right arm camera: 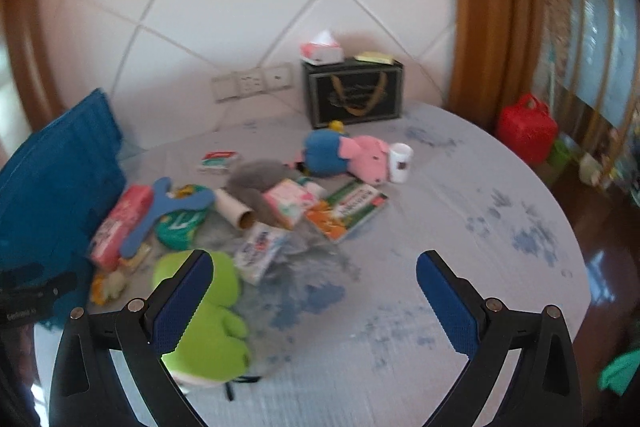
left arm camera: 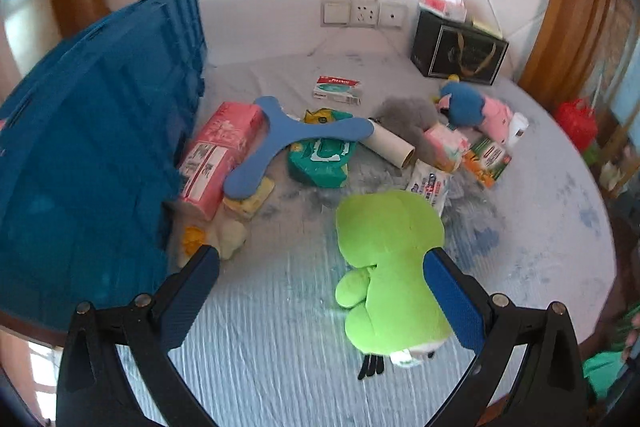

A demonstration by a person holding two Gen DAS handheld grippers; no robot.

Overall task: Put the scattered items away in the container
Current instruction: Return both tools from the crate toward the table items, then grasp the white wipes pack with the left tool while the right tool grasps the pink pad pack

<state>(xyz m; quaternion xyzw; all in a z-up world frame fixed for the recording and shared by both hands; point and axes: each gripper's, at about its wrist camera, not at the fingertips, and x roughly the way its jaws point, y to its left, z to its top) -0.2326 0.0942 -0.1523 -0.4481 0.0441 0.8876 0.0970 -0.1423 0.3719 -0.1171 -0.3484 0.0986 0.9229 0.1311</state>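
Observation:
A blue plastic crate stands at the table's left; it also shows in the right wrist view. A green plush toy lies on the table in front of my left gripper, which is open with its right finger against the toy. Scattered behind are a pink tissue pack, a blue boomerang, a green wipes pack, a cardboard tube and a blue-pink plush. My right gripper is open and empty above the table; the green plush sits behind its left finger.
A black gift box with a tissue box on top stands at the back by the wall sockets. A white cup, an orange-green box and a grey plush lie mid-table. A red container sits beyond the table's right edge.

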